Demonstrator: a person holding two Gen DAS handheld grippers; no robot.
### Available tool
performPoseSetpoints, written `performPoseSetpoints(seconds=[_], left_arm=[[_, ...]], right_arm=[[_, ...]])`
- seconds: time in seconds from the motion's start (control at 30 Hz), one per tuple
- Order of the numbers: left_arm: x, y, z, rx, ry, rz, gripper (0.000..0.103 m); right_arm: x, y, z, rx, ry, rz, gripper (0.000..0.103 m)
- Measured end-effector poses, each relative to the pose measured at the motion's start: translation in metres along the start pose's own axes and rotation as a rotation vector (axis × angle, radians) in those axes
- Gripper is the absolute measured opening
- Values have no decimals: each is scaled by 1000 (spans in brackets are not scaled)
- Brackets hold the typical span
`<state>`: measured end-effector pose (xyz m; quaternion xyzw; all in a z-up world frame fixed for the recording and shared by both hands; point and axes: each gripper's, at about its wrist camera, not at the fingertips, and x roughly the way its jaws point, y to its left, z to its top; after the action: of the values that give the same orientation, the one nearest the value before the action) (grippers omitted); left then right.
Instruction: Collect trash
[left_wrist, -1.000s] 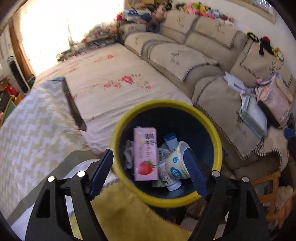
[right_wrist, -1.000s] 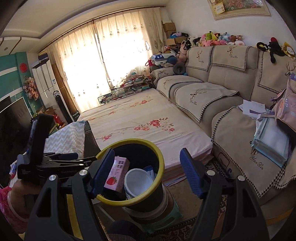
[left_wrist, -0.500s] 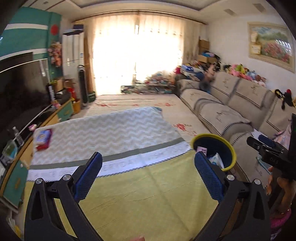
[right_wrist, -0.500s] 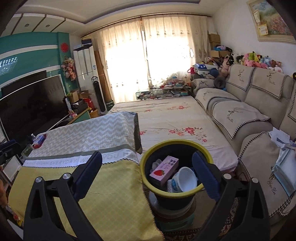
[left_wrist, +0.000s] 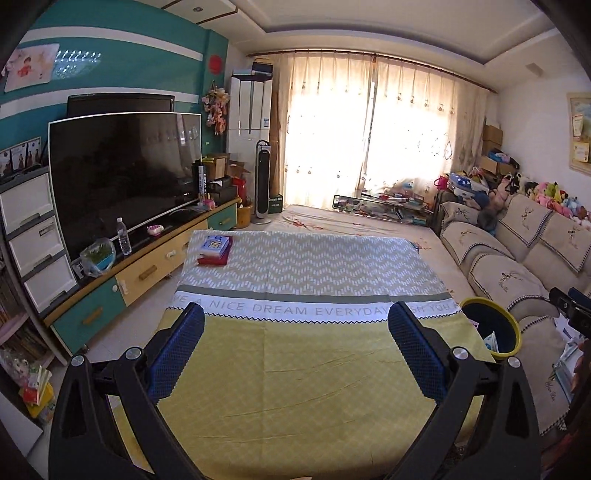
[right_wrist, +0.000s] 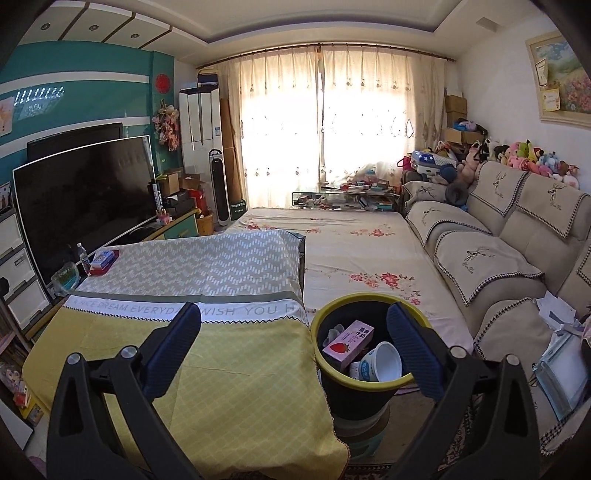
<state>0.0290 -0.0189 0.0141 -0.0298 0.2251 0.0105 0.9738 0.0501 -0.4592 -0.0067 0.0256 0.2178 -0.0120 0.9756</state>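
Observation:
A dark bin with a yellow rim (right_wrist: 354, 299) stands beside the table's right edge; inside lie a pink strawberry milk carton (right_wrist: 347, 341), a white cup (right_wrist: 384, 363) and other scraps. My right gripper (right_wrist: 295, 350) is open and empty, raised just short of the bin, its right finger over the rim. In the left wrist view the bin (left_wrist: 491, 325) sits far right. My left gripper (left_wrist: 295, 350) hangs open and empty above the yellow part of the tablecloth (left_wrist: 295, 369). A red and blue box (left_wrist: 216, 249) rests at the table's far left corner.
A large TV (left_wrist: 122, 173) on a low cabinet (left_wrist: 147, 269) lines the left wall, with a water bottle (left_wrist: 123, 240) and a bag (left_wrist: 96, 254). A beige sofa (right_wrist: 498, 240) runs along the right. A floral-covered platform (right_wrist: 351, 251) lies beyond the table.
Both grippers pulled back and up from over the bin and opened wider. The left one swung left to face the table and TV; the right one now sees table and bin together.

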Motion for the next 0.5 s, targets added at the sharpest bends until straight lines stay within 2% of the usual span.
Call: performPoseSetpoints(seconds=[0.5], left_arm=[[7,-22,-6,16,20,-41,98]], right_arm=[[-4,1,3,18,-2,1,96]])
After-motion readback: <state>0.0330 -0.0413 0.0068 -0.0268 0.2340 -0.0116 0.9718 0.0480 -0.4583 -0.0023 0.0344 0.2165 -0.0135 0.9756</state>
